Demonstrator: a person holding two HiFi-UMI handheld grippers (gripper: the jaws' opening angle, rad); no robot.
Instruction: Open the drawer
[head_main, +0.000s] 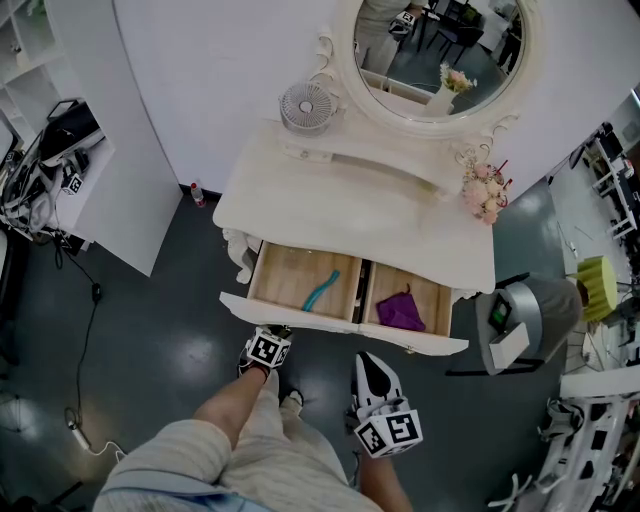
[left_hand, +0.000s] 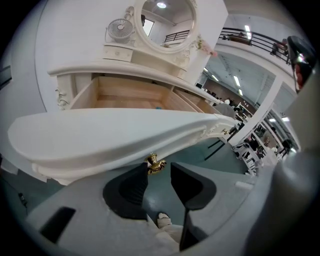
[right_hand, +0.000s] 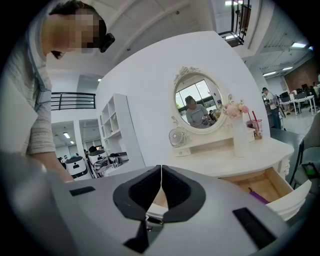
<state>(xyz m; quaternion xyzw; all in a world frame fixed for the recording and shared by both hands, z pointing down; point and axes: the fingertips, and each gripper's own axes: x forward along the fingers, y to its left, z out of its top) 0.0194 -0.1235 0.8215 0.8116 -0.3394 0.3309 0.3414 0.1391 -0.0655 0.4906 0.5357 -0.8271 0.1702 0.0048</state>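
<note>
Brass knob (left_hand: 155, 163), lower centre, is sitting unpinched between the left gripper's (left_hand: 159, 168) spread jaws, so pulling the drawer (left_hand: 110, 135) could slip off; right gripper (right_hand: 161, 170) is idling pressed together.

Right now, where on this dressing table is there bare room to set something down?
The tabletop is bare across its front and middle, between the fan at back left and the flowers at right. The open drawer is tighter: a teal tool lies in the left compartment, a purple cloth in the right.
</note>
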